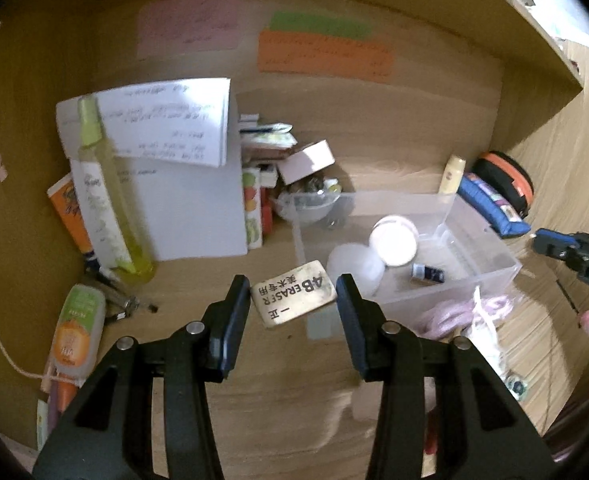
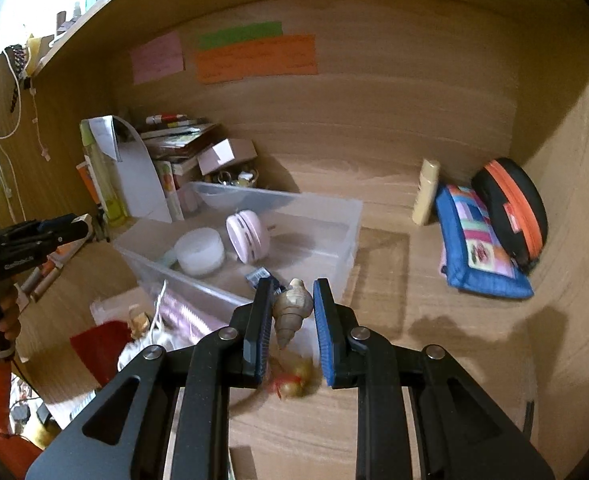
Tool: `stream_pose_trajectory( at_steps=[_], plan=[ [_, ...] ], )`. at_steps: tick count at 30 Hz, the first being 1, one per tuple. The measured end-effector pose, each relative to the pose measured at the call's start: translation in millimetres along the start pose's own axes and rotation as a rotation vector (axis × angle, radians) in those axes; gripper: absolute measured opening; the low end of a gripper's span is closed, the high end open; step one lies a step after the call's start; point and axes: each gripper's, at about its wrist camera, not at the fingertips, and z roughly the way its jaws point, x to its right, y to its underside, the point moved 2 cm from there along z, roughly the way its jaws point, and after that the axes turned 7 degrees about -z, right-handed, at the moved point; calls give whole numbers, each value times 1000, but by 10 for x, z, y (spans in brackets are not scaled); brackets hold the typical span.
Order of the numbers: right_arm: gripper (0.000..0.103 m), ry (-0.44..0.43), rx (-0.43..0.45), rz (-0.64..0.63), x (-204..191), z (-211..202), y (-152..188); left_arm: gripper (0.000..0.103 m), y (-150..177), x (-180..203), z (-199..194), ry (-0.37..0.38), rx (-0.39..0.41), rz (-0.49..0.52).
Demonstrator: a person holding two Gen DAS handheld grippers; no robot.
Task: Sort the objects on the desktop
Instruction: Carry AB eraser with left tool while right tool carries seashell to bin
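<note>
- Along the left edge of the desk [image 1: 278, 408], a yellow spray bottle [image 1: 106, 200], an orange tube [image 1: 70, 216] and a small green-capped bottle [image 1: 79, 328] lie unsorted.
- Left gripper [image 1: 293, 300] is clamped on a worn eraser [image 1: 293, 300], held above the desk just beside the near wall of the clear bin [image 1: 490, 280].
- That bin already holds a white jar [image 2: 199, 251], a pink round case [image 2: 248, 240] and a small dark bottle [image 1: 427, 273], so sorting looks partly done.
- Right gripper [image 2: 293, 307] pinches a spiral shell [image 2: 290, 308] near the bin's rim.
- Further right, a patchwork pouch [image 2: 478, 248] and a black-and-orange case [image 2: 514, 208] remain outside.
</note>
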Motion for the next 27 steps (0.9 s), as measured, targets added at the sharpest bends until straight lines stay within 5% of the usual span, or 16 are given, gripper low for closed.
stream_pose_trajectory(
  at_steps=[15,27],
  plan=[
    [18,-90,11,-2,-65,402,-253,44,-217,343,512,71,-114,10],
    [18,-159,-63,25,-79,847,-283,44,-187,651,898,134,-221,52]
  ],
)
